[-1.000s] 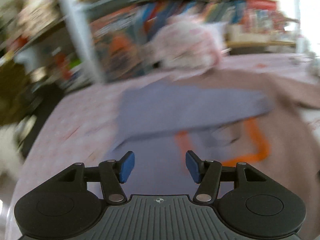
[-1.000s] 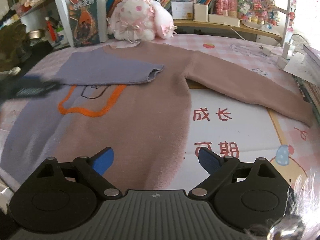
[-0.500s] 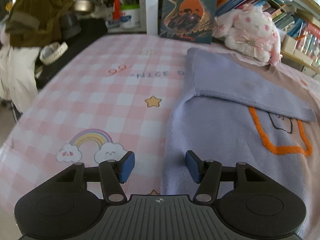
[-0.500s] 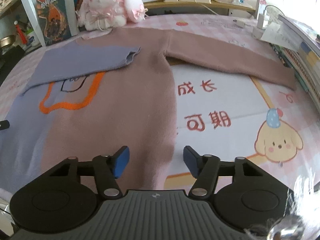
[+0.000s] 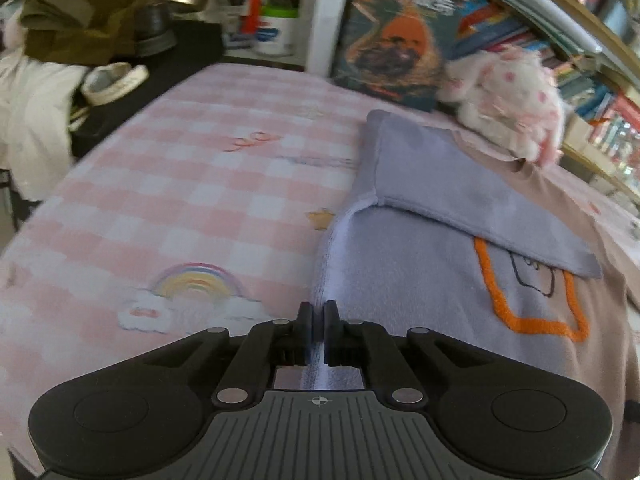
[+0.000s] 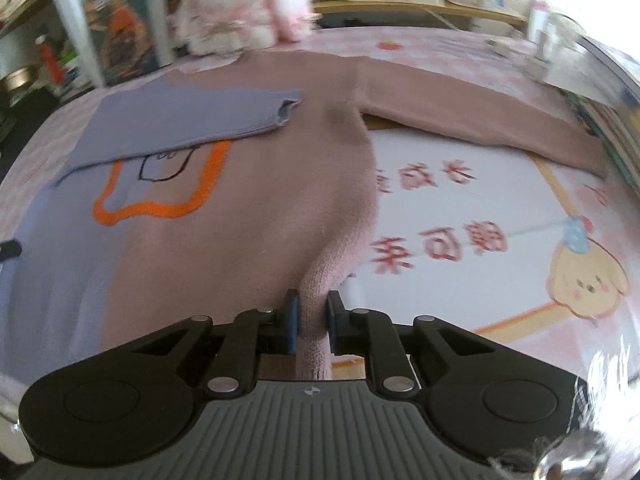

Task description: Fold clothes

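Cluttered desk vibes
Pink checked tablecloth (image 5: 168, 184) with a rainbow print (image 5: 198, 286); far back, a plush bunny (image 6: 240, 4) beside an orange-covered book (image 5: 394, 46).

black gripper (image 5: 319, 334) — blue pads, silver screws.

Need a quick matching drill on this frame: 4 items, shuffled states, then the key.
Items:
1. left gripper
2. right gripper
3. purple sleeve
4. pink sleeve

States:
A. stretched out flat on the table
B. shut on the sweater's pink bottom edge
C. folded across the sweater's chest
D. shut on the sweater's purple bottom edge

Pairs: 1-D, 2-B, 3-C, 4-A
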